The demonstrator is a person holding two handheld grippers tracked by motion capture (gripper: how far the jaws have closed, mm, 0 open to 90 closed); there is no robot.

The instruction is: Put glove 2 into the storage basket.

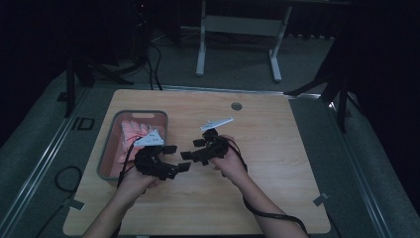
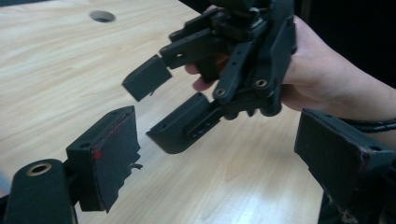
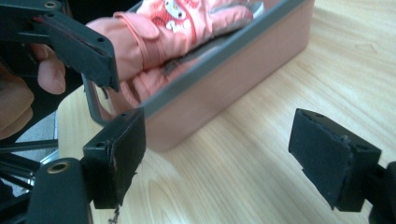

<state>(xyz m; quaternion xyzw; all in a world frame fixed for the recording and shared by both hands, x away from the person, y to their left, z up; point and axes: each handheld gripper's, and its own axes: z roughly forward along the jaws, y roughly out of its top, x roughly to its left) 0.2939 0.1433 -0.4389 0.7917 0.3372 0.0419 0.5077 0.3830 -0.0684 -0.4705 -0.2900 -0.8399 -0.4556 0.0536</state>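
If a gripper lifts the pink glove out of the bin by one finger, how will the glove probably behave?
The pink glove looks padded and soft, so it would probably hang limp and fold instead of keeping its shape. It seems light for its bulk. Its fabric looks matte, so the pads should hold it without much slipping. It lies loose in the bin, which might shift a little.

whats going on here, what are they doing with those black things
A person at a wooden table holds a two-jaw gripper in each hand. The left gripper and the right gripper face each other over the table, both with jaws open and nothing between them. Beside the left hand sits a pink bin with a grey rim, holding pink gloves. Nothing has been picked up yet.
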